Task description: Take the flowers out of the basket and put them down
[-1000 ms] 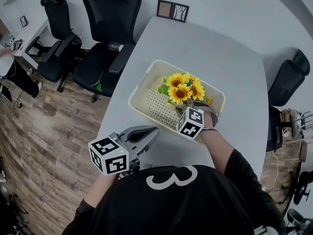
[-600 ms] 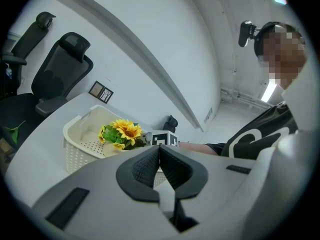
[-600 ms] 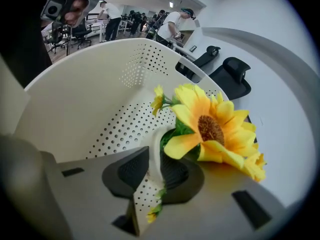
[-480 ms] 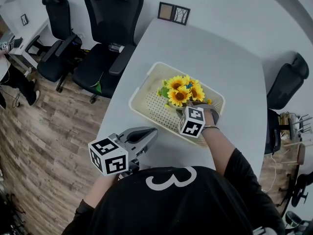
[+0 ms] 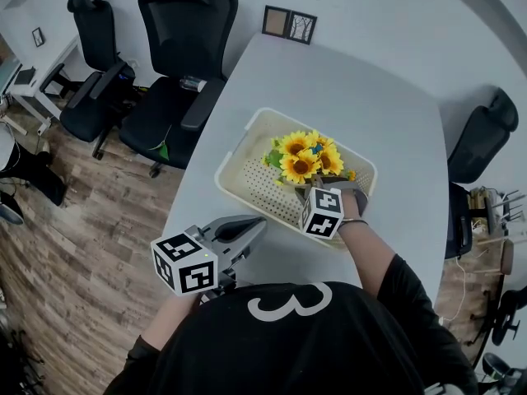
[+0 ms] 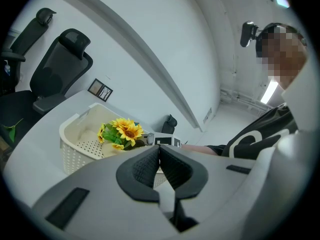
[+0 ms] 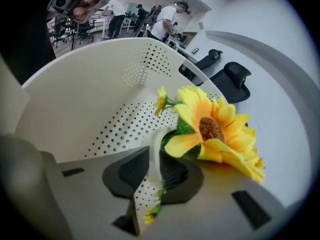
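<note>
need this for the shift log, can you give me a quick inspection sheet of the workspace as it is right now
surface: pale grey table, smooth top
job's things: cream perforated basket on the table; sunflowers inside it, not yet taken out
clutter: two small picture frames at the table's far end
grippers: right gripper reaches into the basket, shut on the sunflowers at their pale stem; left gripper shut, nothing between its jaws, held short of the basket
cables: nothing seen on the table
surroundings: black office chairs beside the table, wood floor, people in the background
</note>
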Available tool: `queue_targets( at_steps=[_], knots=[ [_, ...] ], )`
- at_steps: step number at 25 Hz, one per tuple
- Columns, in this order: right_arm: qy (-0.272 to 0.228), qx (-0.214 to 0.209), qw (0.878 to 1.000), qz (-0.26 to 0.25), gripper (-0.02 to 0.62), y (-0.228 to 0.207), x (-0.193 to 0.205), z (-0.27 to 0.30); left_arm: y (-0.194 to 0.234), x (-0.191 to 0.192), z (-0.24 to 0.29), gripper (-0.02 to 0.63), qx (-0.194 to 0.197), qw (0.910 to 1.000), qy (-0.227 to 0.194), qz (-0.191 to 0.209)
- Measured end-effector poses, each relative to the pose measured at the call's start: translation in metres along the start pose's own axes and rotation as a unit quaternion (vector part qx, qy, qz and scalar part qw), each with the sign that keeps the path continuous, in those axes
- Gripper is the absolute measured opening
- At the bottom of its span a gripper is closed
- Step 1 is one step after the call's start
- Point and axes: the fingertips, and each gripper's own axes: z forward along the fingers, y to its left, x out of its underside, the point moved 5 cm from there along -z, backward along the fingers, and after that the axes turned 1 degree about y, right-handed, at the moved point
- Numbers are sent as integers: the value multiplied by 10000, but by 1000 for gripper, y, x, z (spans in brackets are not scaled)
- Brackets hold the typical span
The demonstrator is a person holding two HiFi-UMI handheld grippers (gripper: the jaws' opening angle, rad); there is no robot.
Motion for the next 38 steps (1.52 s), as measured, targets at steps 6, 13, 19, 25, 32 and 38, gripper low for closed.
queue_targets(
  at_steps=[6,13,19,25,32,38],
  knots=[
    [-50,157,9998,-118,69,2,-4,-4,1,6,4,12,-23,9999,101,-65],
    [-136,337,9987,-363,69,5,-9,-11,-5,11,4,12,-110,9998,118,-106],
    [-337,728,9953,-539,69,-2,-19,-39,-18,12,2,12,-175,9998,19,-65],
    [-486,1123,9911,-527,69,-12,-18,-68,-33,17,2,12,-192,9998,-20,10],
    [-543,1644,9840,-432,69,-25,-5,-116,-56,15,9,12,-152,9998,-30,144],
    [-461,1996,9783,-293,69,-25,8,-149,-71,16,20,12,100,9996,91,260]
  ],
)
